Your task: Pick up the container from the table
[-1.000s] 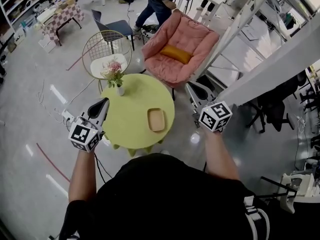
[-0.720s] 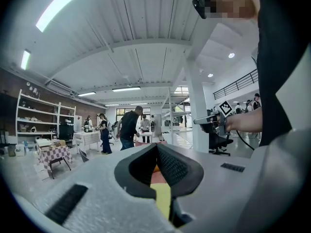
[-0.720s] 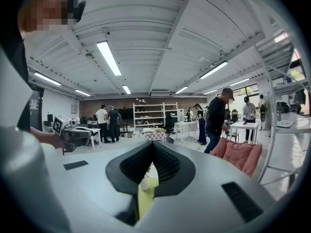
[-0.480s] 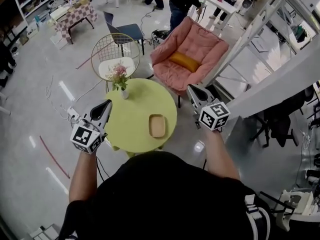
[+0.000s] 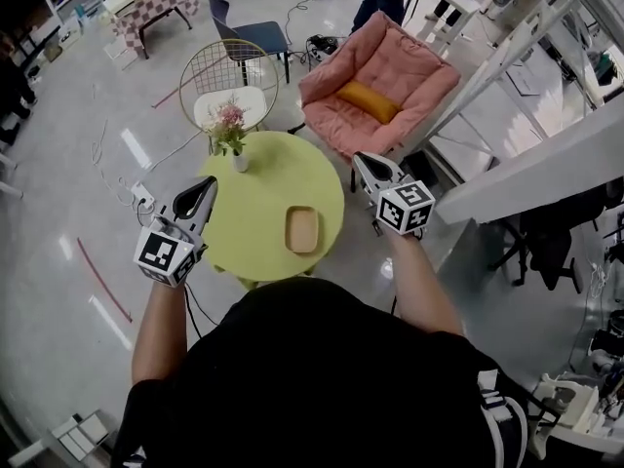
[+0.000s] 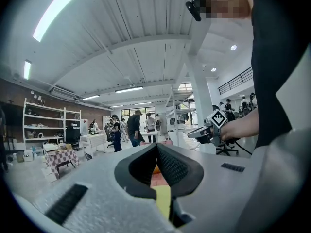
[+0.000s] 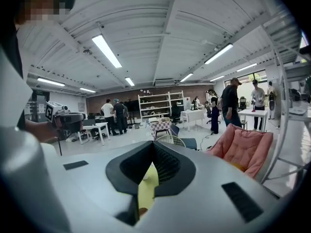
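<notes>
A round green surface (image 5: 244,247) stood below. The left hand-held gripper (image 5: 205,185) hovered at its left edge and the right hand-held gripper (image 5: 361,160) off its right edge, both closed and empty. The tan container (image 5: 302,230) lay on it, between them.

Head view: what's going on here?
A person stands over a round green table with a gripper in each hand. The left gripper hangs near the table's left edge and the right gripper near its right edge. Both have their jaws shut on nothing. The shallow tan container lies on the table between them, untouched. A small vase of flowers stands at the far edge.
</notes>
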`<action>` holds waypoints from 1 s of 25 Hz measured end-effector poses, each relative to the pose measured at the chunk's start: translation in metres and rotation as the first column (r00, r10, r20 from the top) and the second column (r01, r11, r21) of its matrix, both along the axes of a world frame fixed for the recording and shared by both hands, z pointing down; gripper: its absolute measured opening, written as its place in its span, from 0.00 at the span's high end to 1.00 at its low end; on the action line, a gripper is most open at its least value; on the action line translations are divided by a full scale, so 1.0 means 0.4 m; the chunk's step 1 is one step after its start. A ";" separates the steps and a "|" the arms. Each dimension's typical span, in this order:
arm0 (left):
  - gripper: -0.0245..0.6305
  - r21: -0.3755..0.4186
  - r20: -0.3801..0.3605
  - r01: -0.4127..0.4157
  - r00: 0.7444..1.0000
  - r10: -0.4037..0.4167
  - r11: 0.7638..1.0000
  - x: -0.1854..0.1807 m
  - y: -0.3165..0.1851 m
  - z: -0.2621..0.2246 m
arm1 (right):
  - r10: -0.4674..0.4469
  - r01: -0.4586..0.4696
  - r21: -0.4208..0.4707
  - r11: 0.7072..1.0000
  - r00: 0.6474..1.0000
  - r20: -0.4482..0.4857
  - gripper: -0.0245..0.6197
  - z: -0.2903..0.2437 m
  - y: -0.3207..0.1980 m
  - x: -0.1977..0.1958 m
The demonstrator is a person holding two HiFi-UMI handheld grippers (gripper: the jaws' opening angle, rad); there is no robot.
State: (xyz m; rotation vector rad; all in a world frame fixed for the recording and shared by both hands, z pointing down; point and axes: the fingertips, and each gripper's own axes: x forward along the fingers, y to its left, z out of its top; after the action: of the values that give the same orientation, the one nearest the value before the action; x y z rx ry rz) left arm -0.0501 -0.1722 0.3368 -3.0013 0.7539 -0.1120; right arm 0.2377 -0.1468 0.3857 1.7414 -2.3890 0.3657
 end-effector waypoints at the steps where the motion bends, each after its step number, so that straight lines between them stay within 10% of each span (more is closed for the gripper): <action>1: 0.94 -0.009 0.005 0.005 1.000 -0.005 1.000 0.003 -0.004 0.005 | 0.007 -0.007 -0.008 1.000 1.000 0.006 0.95 0.017 -0.007 0.008; 25: 0.94 -0.136 0.059 0.091 0.995 -0.084 0.987 0.008 -0.058 0.127 | 0.006 0.000 -0.317 0.948 1.000 0.018 0.95 0.463 -0.056 0.080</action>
State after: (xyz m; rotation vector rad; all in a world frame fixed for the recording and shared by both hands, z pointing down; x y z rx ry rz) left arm -0.0467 -0.1955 0.3877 -3.0795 0.9091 -0.2574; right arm 0.2696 -0.1692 0.5708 1.6007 -2.1902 0.7252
